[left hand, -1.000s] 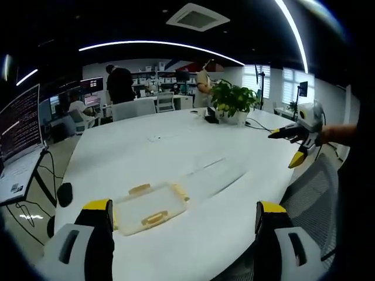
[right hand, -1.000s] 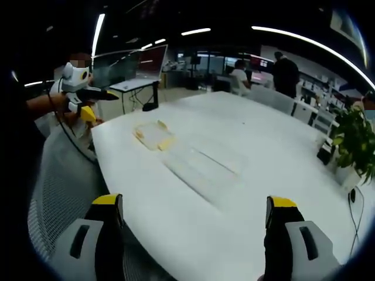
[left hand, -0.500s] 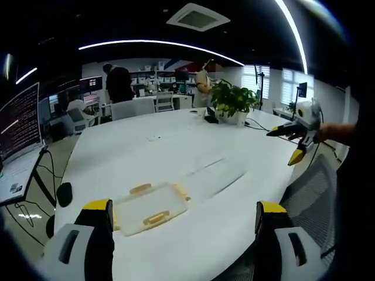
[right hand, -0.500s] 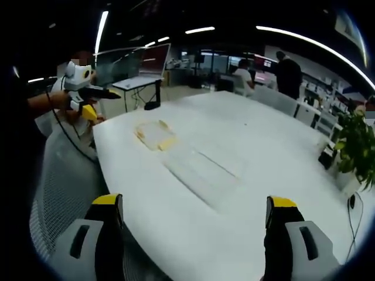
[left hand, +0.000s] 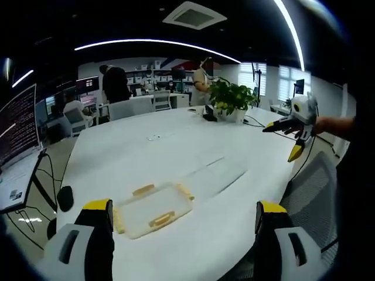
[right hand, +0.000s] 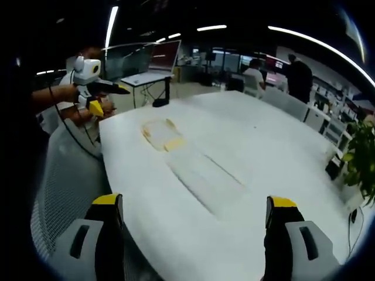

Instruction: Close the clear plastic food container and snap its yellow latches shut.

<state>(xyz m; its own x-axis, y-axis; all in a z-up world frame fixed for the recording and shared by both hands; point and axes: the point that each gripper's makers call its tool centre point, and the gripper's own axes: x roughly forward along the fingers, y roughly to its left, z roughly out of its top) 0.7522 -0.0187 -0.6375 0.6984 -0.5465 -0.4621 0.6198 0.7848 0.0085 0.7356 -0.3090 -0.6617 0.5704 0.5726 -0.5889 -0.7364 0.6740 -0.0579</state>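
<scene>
We have yet to begin: the lid with its yellow latches lies on the desk beside the clear container, untouched, while our left gripper and right gripper hover above with fingers spread, holding nothing.

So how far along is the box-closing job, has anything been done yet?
Nothing looks done yet. The lid with its yellow latches lies flat on the white table, beside the clear container. Nothing is in hand: the left gripper and right gripper are both open and held above the table edge. Left to do: place the lid on the container and snap the latches shut.
</scene>
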